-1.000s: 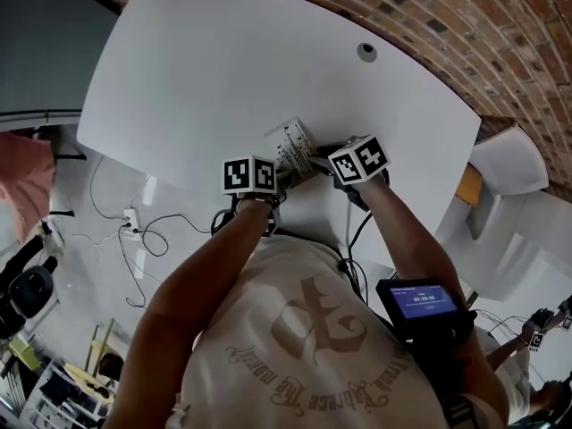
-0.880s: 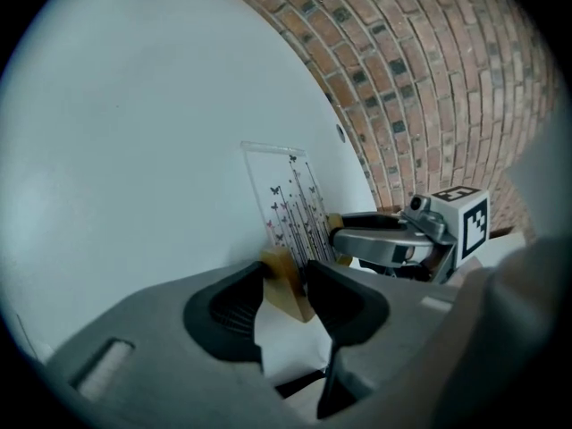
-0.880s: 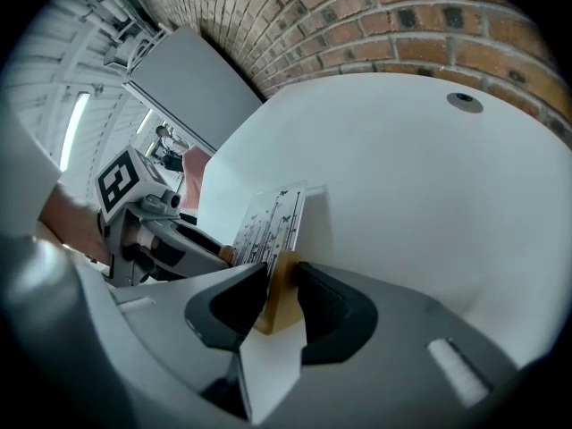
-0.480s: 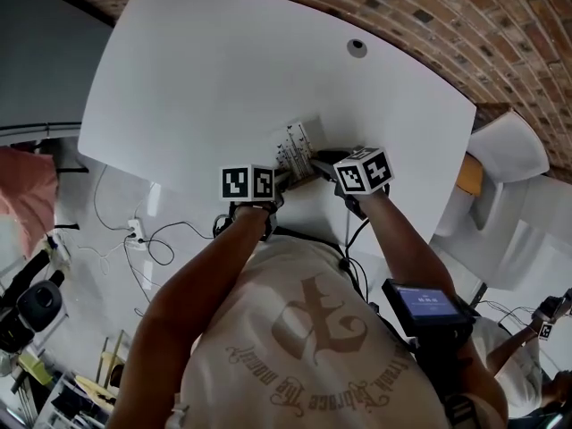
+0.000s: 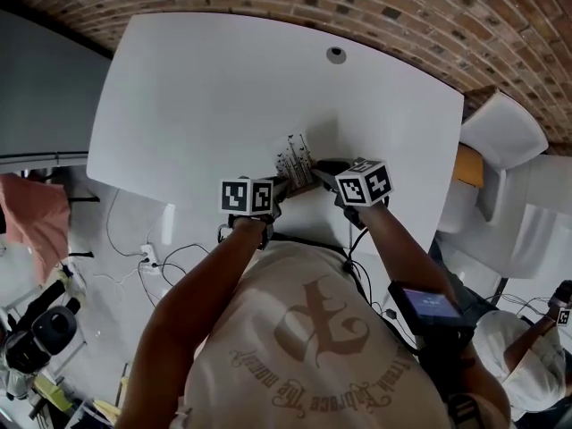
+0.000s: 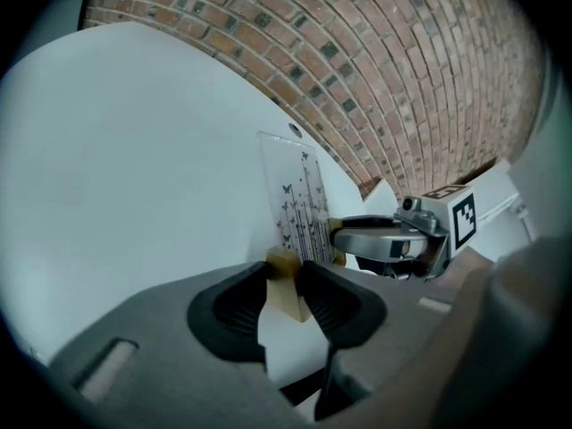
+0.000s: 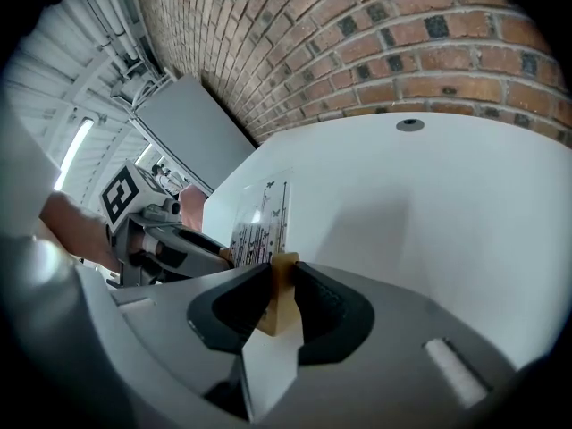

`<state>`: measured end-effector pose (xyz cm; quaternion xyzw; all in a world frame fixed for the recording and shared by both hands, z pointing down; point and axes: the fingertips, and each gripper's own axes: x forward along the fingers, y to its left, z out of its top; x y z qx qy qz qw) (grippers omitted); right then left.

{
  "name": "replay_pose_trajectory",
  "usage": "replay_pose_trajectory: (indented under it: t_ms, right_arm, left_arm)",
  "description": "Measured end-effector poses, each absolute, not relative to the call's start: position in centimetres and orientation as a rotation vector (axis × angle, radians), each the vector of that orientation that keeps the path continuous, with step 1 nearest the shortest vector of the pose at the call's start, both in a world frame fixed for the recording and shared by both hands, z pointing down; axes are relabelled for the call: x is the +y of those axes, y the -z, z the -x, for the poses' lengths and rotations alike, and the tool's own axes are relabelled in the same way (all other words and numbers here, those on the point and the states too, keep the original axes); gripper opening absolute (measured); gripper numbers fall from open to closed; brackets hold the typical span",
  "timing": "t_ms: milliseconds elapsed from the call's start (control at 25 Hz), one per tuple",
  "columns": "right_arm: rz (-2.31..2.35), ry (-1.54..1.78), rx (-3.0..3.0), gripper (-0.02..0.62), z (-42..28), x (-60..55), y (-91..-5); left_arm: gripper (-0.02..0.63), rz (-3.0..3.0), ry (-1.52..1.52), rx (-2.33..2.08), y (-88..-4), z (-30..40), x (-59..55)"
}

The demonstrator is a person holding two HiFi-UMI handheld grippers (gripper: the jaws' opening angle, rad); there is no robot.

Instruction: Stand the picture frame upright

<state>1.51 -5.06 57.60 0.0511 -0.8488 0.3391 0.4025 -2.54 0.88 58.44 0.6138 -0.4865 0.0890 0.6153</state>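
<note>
The picture frame is a clear pane printed with butterflies and stems, with a wooden foot at each lower end. It stands nearly upright by the near edge of the white table. My left gripper has its jaws closing, and the pads press on the left wooden foot. My right gripper is also closing, with the right wooden foot pinched between its pads. In the left gripper view the pane rises just beyond the jaws, with the right gripper behind it.
A round cable hole sits near the table's far edge, below a brick wall. White chairs stand to the right. Cables lie on the floor at the left. A small screen is strapped to the right forearm.
The pane looks steeper than a second ago. Both grippers stay at its near ends, and the head view has tipped so the table sits lower in the picture.
</note>
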Motion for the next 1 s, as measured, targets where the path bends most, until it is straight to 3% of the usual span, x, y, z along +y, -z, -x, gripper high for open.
replay_pose_trajectory:
  t_ms: [1000]
  right_arm:
    - [-0.281, -0.806, -2.305, 0.089, -5.7, -6.7, -55.1]
  left_arm:
    - [0.133, -1.684, -0.366, -1.169, -56.2, -0.6, -1.6]
